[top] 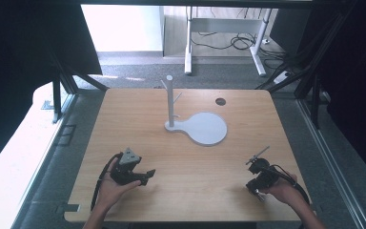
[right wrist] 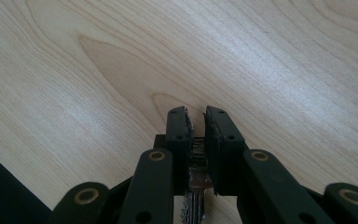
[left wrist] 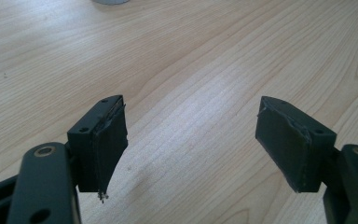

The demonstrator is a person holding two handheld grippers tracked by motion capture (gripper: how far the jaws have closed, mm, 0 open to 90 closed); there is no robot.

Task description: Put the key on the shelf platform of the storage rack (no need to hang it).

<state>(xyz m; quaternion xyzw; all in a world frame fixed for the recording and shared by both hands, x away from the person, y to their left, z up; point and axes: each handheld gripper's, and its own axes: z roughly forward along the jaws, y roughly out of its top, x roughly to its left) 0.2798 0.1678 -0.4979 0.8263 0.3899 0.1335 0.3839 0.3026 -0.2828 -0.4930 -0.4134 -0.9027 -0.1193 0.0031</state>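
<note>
Jaws apart and empty on the left gripper point(left wrist: 191, 140), the right gripper point(right wrist: 196, 122) pinches what may be a key point(right wrist: 195, 196), with the white stand point(top: 170, 102) still bare.

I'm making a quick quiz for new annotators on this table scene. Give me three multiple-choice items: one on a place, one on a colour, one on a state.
1. Where does the white stand sit on the wooden table?
A. around the middle, beyond both grippers
B. at the near left corner
C. off the table, on the floor

2. What colour is the stand's upright post?
A. red
B. white
C. black

3. How do the left gripper's jaws stand?
A. closed on a cup
B. shut together
C. wide apart with nothing between them

Answers: 1 A, the high view shows it centred past the hands. 2 B, post and base look white. 3 C, the left gripper view shows bare wood between the jaws.
</note>
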